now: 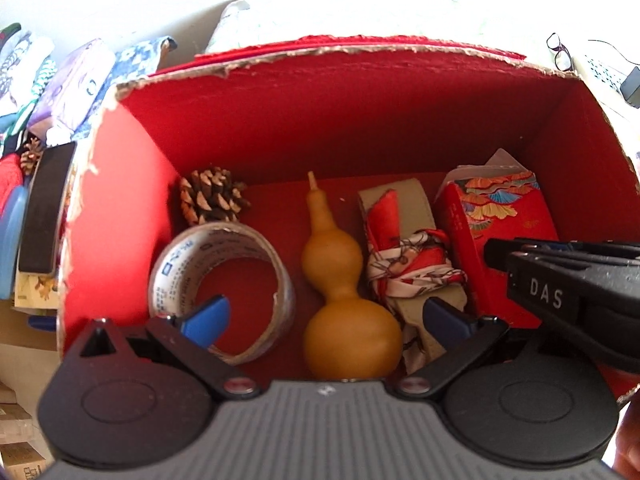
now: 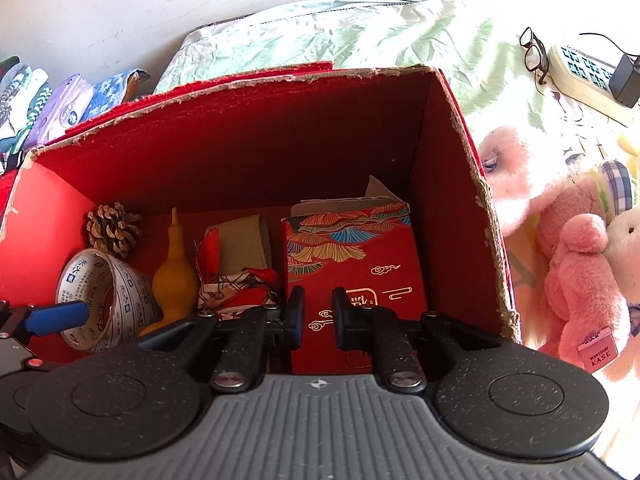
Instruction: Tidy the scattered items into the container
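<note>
items are being gathered in the red box (image 2: pixel 256 128)

gourd (image 1: pixel 340 280), tape (image 1: pixel 220 280) and packet (image 2: pixel 352 264) are lying inside; left gripper (image 1: pixel 324 316) is spread empty, right gripper (image 2: pixel 317 312) nearly closed, empty; both should be lifted straight out.

- A home, most likely a bedroom: the red cardboard box (image 2: pixel 256 152) sits on a bed (image 2: pixel 500 80) covered with a crumpled pale green patterned sheet.
- Behind the box, a pillow (image 2: pixel 304 28) lies against a plain white wall (image 2: pixel 100 12).
- Right of the box, pink plush toys (image 2: pixel 576 264) are piled on the sheet.
- Beyond the box's far right corner lie eyeglasses (image 2: pixel 534 54) and a power strip (image 2: pixel 580 74) with a black adapter plugged in.
- Left of the box, folded patterned fabrics (image 2: pixel 60 108) are stacked.
</note>
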Demonstrator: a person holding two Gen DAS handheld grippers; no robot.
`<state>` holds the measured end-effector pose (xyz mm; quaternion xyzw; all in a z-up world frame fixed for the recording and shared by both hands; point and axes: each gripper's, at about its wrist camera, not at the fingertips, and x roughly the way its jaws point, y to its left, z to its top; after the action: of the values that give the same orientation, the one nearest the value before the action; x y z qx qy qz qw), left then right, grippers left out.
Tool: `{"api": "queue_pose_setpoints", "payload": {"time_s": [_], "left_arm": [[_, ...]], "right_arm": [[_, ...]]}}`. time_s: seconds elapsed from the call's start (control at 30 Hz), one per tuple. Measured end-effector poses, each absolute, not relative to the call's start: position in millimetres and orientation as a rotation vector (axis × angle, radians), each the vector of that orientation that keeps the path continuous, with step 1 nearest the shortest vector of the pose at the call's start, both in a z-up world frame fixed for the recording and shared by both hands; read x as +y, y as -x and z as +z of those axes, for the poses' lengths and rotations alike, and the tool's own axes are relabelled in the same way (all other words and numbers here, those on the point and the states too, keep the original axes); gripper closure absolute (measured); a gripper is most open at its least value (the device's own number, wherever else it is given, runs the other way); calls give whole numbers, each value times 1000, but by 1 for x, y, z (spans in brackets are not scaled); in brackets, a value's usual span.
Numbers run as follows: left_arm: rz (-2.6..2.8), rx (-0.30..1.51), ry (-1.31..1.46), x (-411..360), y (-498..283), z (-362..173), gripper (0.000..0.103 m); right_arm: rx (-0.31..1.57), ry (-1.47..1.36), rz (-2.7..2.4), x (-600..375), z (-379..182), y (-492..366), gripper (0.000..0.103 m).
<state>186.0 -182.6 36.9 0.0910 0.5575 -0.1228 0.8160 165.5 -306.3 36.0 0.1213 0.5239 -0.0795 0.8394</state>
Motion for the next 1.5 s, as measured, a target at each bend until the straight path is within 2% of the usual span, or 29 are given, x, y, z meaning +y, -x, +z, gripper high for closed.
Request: {"api": "queue_pose_setpoints", "payload": {"time_s": [0.33, 0.5, 0.57, 1.5], "left_arm": [[-235, 1132, -204, -176, -180, 45, 0], [-241, 1125, -188, -173, -179, 49, 0], [-241, 1119, -190, -171, -177, 51, 0], [-200, 1039, -173, -163, -152, 78, 0]], "right_arm": [[1106, -246, -177, -311, 33, -165, 86], [1104, -224, -192, -308, 34, -164, 74], [1102, -229, -195, -307, 34, -163, 73], [970, -250, -220, -313, 71, -124, 74]]}}
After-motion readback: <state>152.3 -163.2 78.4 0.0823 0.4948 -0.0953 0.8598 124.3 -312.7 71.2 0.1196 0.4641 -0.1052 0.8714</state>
